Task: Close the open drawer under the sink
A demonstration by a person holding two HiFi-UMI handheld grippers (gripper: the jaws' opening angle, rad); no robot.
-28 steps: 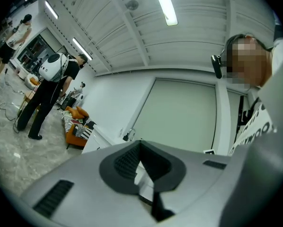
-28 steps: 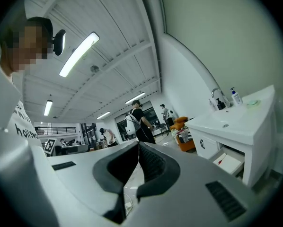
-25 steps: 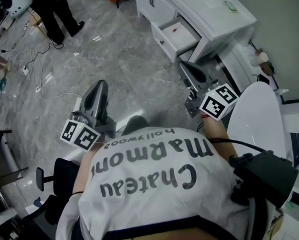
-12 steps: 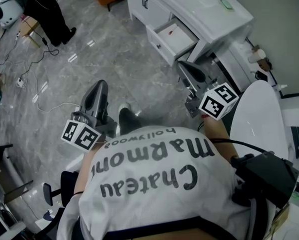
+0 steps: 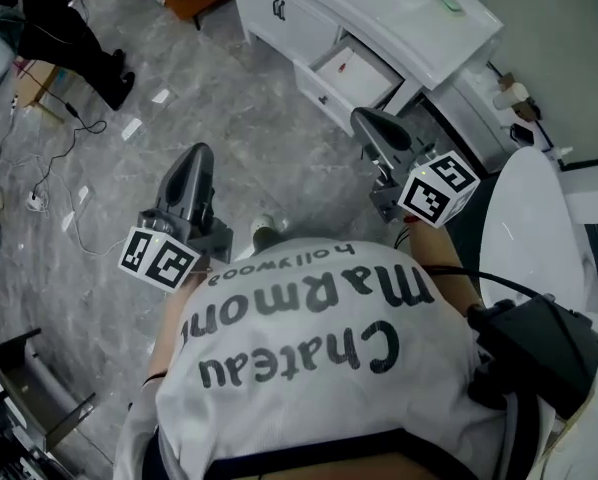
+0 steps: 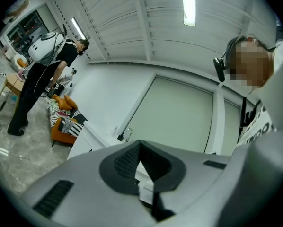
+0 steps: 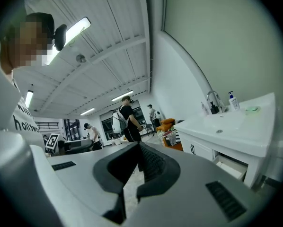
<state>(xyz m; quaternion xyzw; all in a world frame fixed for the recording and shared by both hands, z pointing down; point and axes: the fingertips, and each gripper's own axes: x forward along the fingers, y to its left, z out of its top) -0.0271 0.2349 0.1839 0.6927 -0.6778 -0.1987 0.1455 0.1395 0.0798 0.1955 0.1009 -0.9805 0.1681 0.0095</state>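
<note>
Head view steeply down, sink [image 5: 404, 16] shared

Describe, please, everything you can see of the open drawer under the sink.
The drawer is white, shallow and box-shaped, pulled well out of the white vanity cabinet just below the sink countertop. Its flat front panel faces the room. A small red item lies inside; nothing else touches it.

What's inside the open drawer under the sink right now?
The drawer looks nearly bare: a white floor with one small red thing. Its back part is hidden under the countertop.
</note>
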